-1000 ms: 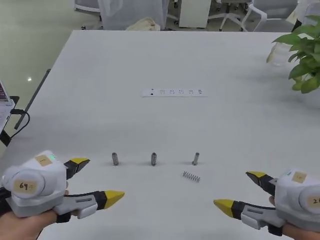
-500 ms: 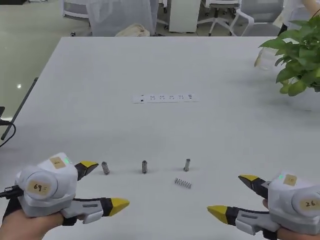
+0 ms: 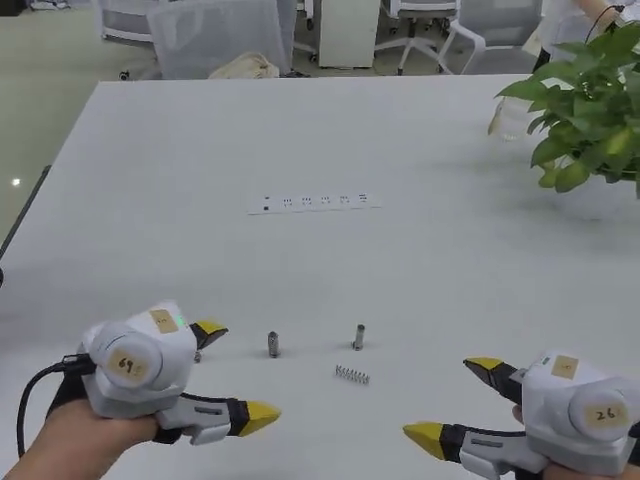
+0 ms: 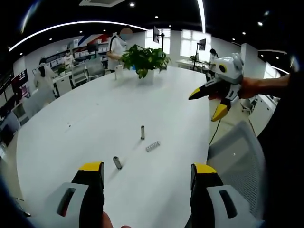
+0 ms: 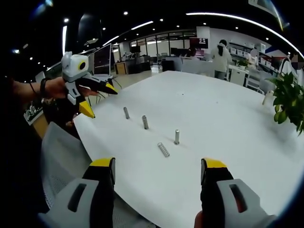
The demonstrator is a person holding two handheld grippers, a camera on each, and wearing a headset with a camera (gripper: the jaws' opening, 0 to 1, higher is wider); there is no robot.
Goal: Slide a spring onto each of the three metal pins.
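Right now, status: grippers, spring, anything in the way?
Left gripper and right gripper open, empty. Spring loose on table beside a pin. Nothing between grippers and spring.

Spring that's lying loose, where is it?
In the head view the spring lies on the table, just nearer to the person than the rightmost pin.

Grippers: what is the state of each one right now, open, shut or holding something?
Left gripper: open, holding nothing.
Right gripper: open, holding nothing.
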